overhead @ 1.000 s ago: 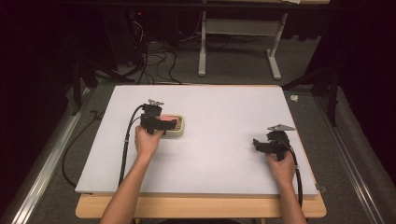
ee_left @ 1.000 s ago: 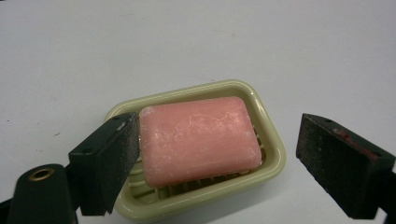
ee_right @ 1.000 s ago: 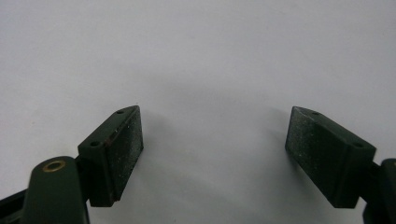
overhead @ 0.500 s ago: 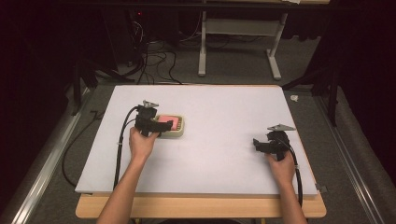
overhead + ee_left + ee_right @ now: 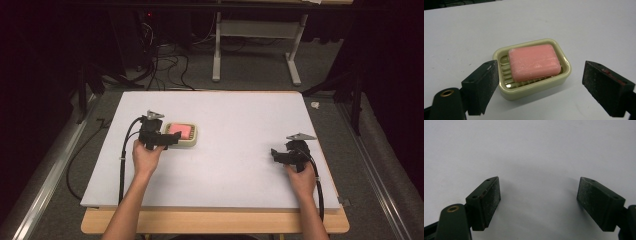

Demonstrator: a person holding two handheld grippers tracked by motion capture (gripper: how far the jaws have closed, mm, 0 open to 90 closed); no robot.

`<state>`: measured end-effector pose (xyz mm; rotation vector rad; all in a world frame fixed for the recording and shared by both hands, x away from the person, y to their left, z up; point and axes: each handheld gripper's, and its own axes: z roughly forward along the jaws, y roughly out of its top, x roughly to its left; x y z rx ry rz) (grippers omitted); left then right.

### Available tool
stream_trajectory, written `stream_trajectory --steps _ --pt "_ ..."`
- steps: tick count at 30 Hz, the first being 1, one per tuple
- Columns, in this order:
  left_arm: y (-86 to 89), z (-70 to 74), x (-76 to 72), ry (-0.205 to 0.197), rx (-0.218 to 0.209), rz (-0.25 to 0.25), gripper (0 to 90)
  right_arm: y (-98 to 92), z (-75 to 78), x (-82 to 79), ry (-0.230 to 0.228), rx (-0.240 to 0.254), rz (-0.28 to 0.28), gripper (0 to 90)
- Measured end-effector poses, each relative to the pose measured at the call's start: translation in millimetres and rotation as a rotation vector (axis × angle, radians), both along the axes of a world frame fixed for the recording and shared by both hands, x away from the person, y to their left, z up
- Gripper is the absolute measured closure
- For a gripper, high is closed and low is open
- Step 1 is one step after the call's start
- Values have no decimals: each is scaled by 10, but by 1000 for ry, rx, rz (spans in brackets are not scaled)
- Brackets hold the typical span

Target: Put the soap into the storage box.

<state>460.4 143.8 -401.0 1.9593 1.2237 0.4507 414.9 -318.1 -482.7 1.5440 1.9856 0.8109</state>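
Observation:
A pink bar of soap (image 5: 534, 61) lies in a pale green ribbed soap dish (image 5: 564, 75) on the white table. In the high view the soap (image 5: 182, 131) and its dish (image 5: 190, 143) sit left of the table's centre. My left gripper (image 5: 175, 139) is at the dish's near-left side; in its own view the left gripper (image 5: 539, 85) stands open, jaws wide apart either side of the dish, touching nothing. My right gripper (image 5: 274, 153) rests low at the table's right side, and in its own view the right gripper (image 5: 537, 202) is open over bare white surface.
The white board (image 5: 235, 115) covers a wooden table (image 5: 215, 222). Cables (image 5: 122, 150) trail from both grippers toward the near edge. A small white scrap (image 5: 315, 105) lies off the board's far right corner. Behind the table stand a metal frame (image 5: 255, 30) and floor cables.
My left gripper has drawn back slightly to the left, away from the soap dish. The right gripper and the dish have stayed still.

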Motion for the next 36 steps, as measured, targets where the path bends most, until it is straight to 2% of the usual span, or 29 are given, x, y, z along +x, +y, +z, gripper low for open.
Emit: stream_trajectory --steps 12,21,36 --pt "99 47 -127 -29 -30 5 148 -1 0 0 0 -2 2 197" --pt "210 15 -249 -31 -54 17 149 0 0 0 0 0 1 197" --pt "333 -50 -374 -32 -56 36 154 2 1 -1 1 1 0 197"
